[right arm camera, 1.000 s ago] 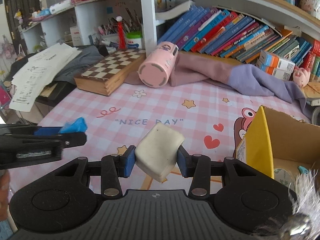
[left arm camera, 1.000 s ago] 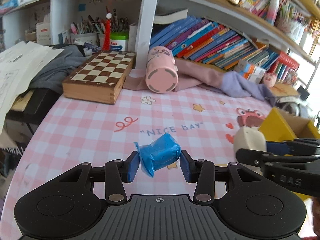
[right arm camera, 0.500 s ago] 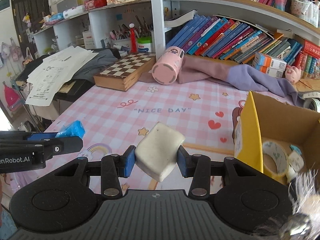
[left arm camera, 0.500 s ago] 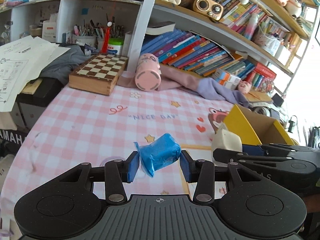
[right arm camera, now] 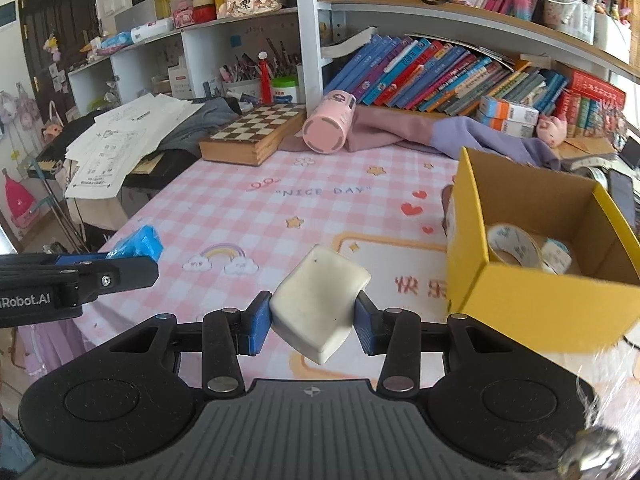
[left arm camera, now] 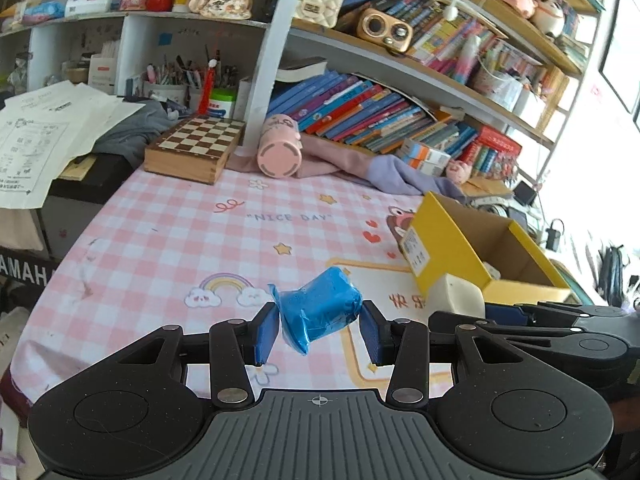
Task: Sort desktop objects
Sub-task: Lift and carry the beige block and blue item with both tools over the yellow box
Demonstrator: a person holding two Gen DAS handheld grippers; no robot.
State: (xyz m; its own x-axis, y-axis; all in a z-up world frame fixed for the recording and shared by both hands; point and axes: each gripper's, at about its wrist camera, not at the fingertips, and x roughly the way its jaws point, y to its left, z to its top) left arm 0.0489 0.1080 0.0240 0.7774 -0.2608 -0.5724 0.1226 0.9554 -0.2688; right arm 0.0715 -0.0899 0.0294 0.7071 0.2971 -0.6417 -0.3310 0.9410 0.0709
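My left gripper is shut on a blue crinkled packet, held above the pink checked tablecloth. To its right, my right gripper is shut on a cream-white block, tilted between the blue pads. The same block shows at the right of the left wrist view, and the blue packet at the left of the right wrist view. An open yellow cardboard box stands on the table just right of the right gripper, with rolls of tape inside.
At the table's back lie a wooden chessboard box, a pink cup on its side and a pink and purple cloth. Behind these stand shelves of books. Papers hang over the left edge.
Both grippers have drawn back from the shelves, each still holding its object. More of the tablecloth and the whole yellow box with its tape rolls have come into view.
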